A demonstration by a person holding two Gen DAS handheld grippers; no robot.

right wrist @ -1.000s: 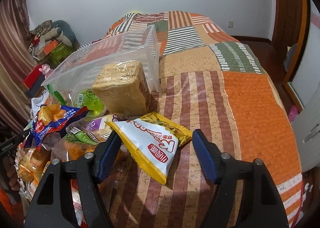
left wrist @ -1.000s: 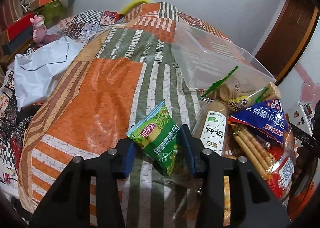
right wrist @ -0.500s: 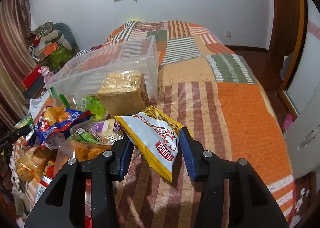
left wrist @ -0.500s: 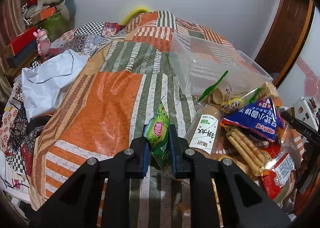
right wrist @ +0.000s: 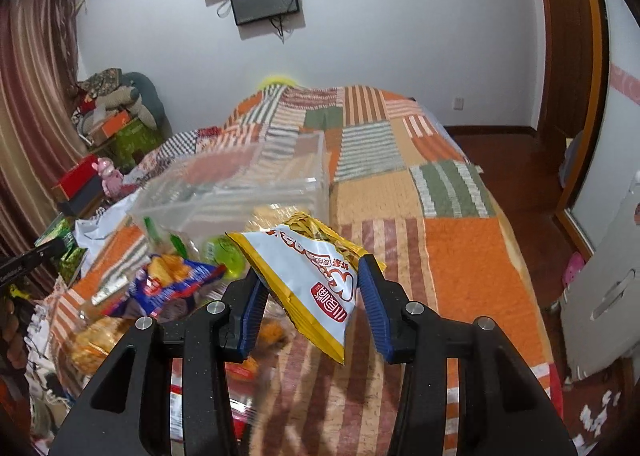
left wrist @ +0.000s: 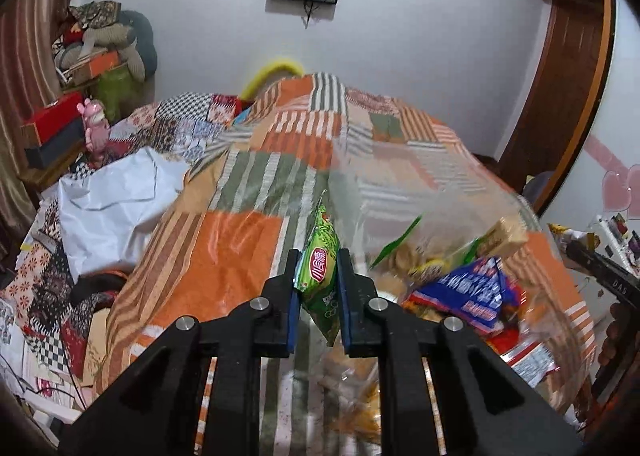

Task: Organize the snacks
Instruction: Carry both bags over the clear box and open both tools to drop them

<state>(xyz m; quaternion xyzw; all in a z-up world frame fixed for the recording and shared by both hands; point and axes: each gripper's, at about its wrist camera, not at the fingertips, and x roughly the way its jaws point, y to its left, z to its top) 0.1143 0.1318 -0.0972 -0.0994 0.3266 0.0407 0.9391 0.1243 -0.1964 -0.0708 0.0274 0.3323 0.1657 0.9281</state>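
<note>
My left gripper (left wrist: 318, 272) is shut on a small green snack packet (left wrist: 320, 276), held edge-on above the patchwork bedspread (left wrist: 224, 256). To its right lies a pile of snacks with a blue bag (left wrist: 468, 292) on top. My right gripper (right wrist: 310, 284) is shut on a white and yellow chip bag (right wrist: 316, 280), lifted off the bed. Behind both stands a clear plastic bin (right wrist: 240, 184), also seen as the clear bin (left wrist: 420, 192) in the left wrist view. The blue bag (right wrist: 172, 284) and a green jelly cup (right wrist: 226, 256) lie left of the right gripper.
White plastic bags (left wrist: 116, 208) and clutter lie on the bed's left side. A pink toy (left wrist: 96, 128) and boxes stand near the left wall. The other gripper's black body (left wrist: 600, 268) shows at the right edge. A wooden door (right wrist: 568, 56) and floor lie right.
Both grippers closed on their packets, green on the left and white-yellow on the right, and rose with them off the bed. The views tilted up toward the wall and screens.
</note>
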